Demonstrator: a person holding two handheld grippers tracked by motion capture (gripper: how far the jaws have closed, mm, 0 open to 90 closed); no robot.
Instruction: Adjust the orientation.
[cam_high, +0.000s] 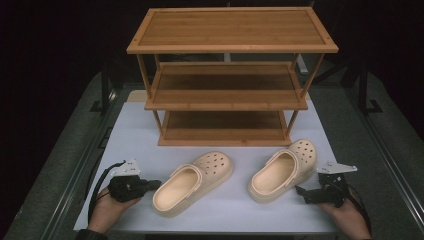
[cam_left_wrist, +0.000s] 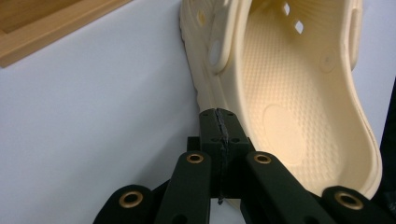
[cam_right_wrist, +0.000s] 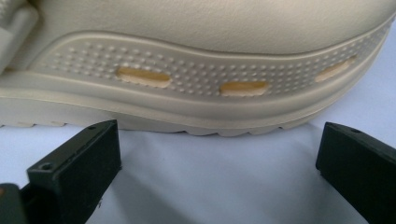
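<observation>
High view puts both hands at the bottom edge: the left gripper (cam_high: 150, 185) at lower left, jaws pressed together with nothing between them, its tip touching or just beside the heel rim of the left cream foam clog with vent holes (cam_high: 192, 182); the right gripper (cam_high: 302, 191) at lower right, jaws spread, just beside the outer sole of the right cream clog (cam_high: 282, 170). Both clogs lie on the white table top (cam_high: 130, 135) at centre frame, toes angled toward the upper right. Behind them, in the upper half, stands the three-tier bamboo shoe rack (cam_high: 232, 75), its shelves bare. In the left gripper view the closed tip sits against the clog's edge (cam_left_wrist: 299, 116), so a further push would likely slide or spin the light shoe rather than catch it; those jaws must open first. On the right, the wide jaws flank only the thick sole (cam_right_wrist: 196, 79), and a low pinch could slip off the curved foam. Actual contact at the left heel is hard to make out, and the rack's rear legs sink into darkness.
</observation>
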